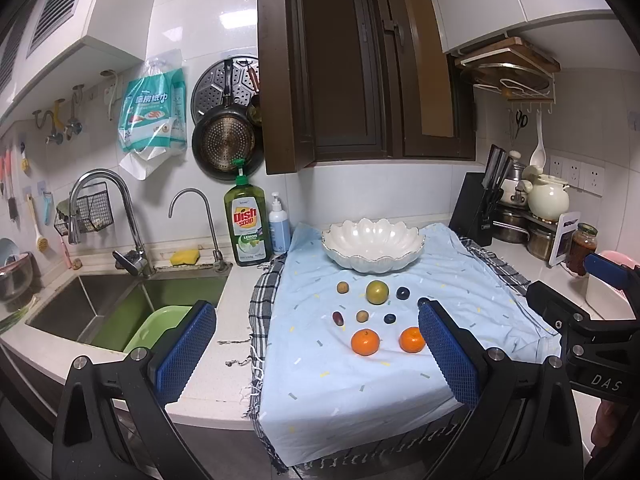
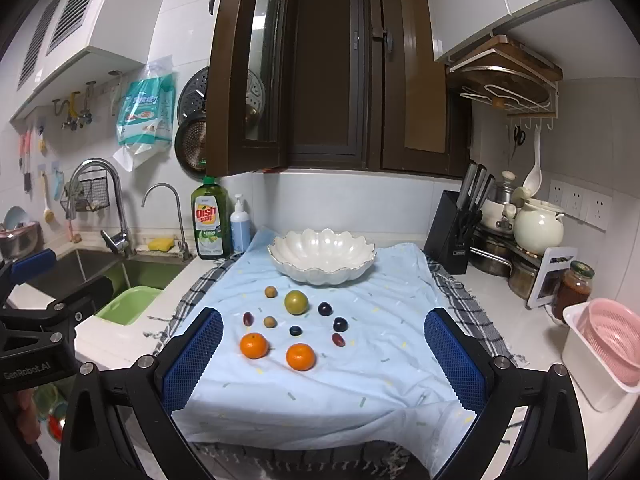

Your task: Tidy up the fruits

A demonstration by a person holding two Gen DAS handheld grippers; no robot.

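1. Left gripper (image 1: 316, 354): jaws wide, holding nothing; hovers over front edge of blue cloth (image 1: 360, 392), nearest the sink side.
2. Right gripper (image 2: 324, 358): jaws wide, holding nothing; centred over the cloth, approx. in line w/ the fruit.
3. Oranges, qty 2: left orange (image 2: 253, 345), right orange (image 2: 301, 356). Front row, closest fruit to both grippers. Right orange lies straight ahead between the right gripper's jaws; judged easiest first pick. Round, so no long axis to line up.
4. Green fruit (image 2: 296, 302), largest, back row centre, just before the bowl.
5. Small tan fruits, qty 2: (image 2: 271, 291) back left, (image 2: 270, 322) mid.
6. Dark fruits: round ones (image 2: 325, 309), (image 2: 340, 324), (image 2: 295, 330); oval reddish ones (image 2: 248, 318), (image 2: 338, 339), long axes approx. pointing away from camera.
7. White scalloped bowl (image 2: 280, 252): behind all fruit, upright, nothing inside. All fruit lies loose on the cloth, apart from each other; sorting not yet begun.
8. Sink (image 1: 100, 308): holds green basin (image 1: 156, 328); contents of basin not visible.
9. Pink strainer (image 2: 612, 344) sits in white tub, far right; not involved, by my reading.
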